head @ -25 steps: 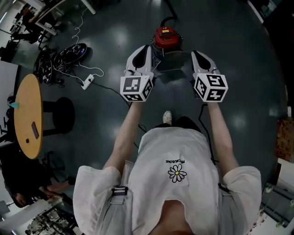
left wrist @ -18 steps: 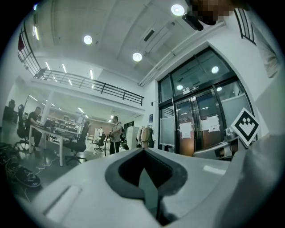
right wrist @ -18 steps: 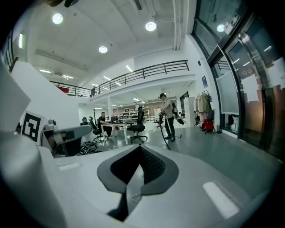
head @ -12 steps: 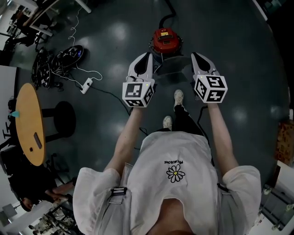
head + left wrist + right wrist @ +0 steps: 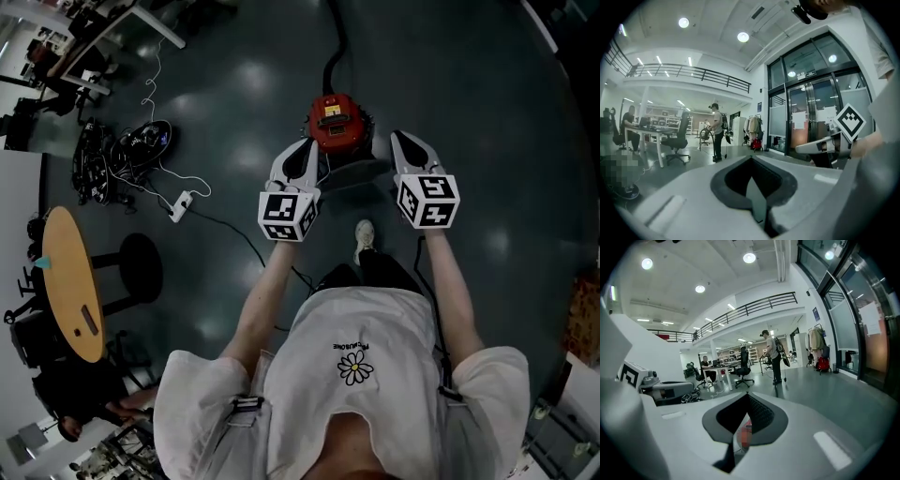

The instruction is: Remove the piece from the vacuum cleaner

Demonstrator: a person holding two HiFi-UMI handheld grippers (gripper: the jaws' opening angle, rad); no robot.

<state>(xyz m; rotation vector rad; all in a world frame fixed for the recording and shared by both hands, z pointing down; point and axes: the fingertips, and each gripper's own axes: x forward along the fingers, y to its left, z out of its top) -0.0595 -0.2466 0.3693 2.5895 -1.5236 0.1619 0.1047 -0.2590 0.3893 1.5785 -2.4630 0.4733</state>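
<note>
The vacuum cleaner (image 5: pixel 336 122), a red canister with a yellow label on top, stands on the dark floor (image 5: pixel 487 84) in the upper middle of the head view. Its black hose (image 5: pixel 332 47) runs up to the top edge of the frame. A darker grey part of the machine shows just below the red top, between the two grippers.

The left gripper (image 5: pixel 300 152) is held out just below and left of the canister. Its own view shows its fingers (image 5: pixel 733 180) pressed together, the dark pads meeting along a thin seam with nothing between them. The right gripper (image 5: pixel 410 148) is held out just right of the canister. Its fingers (image 5: pixel 761 416) are likewise closed on nothing, with only a narrow slit left between the pads. From the head view I cannot tell whether either gripper touches the vacuum cleaner; both tips lie close beside it.

Each gripper view looks across a wide, lit hall and catches the other gripper at its edge.

At the left edge of the head view stands a round wooden desk (image 5: pixel 66 281). Above it, a tangle of cables (image 5: pixel 117 155) and a white power strip (image 5: pixel 180 204) lie on the floor.
</note>
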